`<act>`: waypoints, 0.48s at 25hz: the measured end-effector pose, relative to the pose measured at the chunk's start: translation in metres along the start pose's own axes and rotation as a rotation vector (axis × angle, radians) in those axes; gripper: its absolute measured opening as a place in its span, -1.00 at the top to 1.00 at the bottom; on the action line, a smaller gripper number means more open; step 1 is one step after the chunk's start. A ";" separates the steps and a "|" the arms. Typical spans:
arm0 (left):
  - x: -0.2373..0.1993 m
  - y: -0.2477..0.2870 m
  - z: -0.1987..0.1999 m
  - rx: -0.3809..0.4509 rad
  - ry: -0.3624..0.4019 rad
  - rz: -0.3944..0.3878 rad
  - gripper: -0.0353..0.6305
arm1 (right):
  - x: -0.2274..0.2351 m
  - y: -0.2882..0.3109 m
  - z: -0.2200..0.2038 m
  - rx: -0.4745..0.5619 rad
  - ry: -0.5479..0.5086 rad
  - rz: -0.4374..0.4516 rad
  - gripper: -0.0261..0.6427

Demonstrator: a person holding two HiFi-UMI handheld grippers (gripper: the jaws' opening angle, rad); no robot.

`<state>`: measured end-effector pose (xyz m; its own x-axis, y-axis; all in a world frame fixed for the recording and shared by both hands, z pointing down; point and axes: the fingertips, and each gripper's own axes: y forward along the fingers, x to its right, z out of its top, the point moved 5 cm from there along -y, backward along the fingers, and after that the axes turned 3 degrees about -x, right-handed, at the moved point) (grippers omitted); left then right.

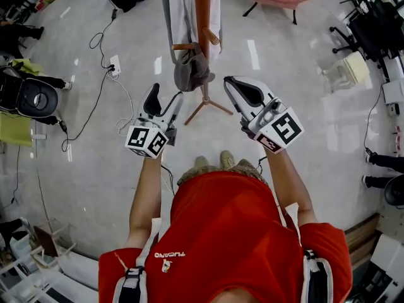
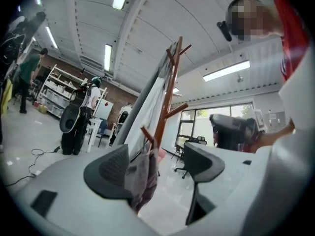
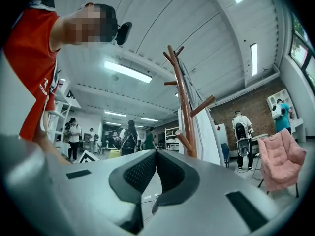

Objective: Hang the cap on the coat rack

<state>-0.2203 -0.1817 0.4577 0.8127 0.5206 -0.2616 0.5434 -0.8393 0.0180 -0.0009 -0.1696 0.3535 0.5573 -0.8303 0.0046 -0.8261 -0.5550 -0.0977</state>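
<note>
Red shirt [image 1: 233,232] fills the bottom of the head view, and beyond it both tools are raised toward the coat rack [image 1: 202,17]. The left gripper [image 1: 165,101] has its jaws spread wide, with neither pad pressing on anything. In the left gripper view the cap [image 2: 142,173] shows in the gap between them, close by one pad, and whether the cloth brushes that pad cannot be told. The right gripper [image 1: 232,84] has its jaws closed together on nothing and is held to the side of the pole, apart from the cap.

The cap is grey and hangs from a low peg [image 2: 146,133] of the wooden rack. It droops in folds below the peg, beside a white garment [image 1: 183,11] draped higher on the same pole. From how it lies, the hanging looks done.

Judging by that slump, the cap is light, soft cloth with no stiffness in the crown. It would fold wherever it is pinched and should not slip from ribbed pads. It is not fragile, though a tug could slide it off the short, upward-slanting peg. The brim is probably the firmest part and the best place to pinch if it needs resettling. The rear edge of the crown, which gives an opening to drop over the peg, would be the other choice. Which part now sits on the peg cannot be made out
</note>
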 end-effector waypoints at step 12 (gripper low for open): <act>0.112 0.005 0.108 0.216 0.100 -0.200 0.85 | -0.004 -0.013 0.039 0.105 -0.017 0.071 0.85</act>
<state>-0.1493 -0.1444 0.3240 0.7166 0.6827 -0.1429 0.6461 -0.7269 -0.2327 0.0105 -0.1572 0.3159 0.4998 -0.8659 -0.0227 -0.8507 -0.4857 -0.2009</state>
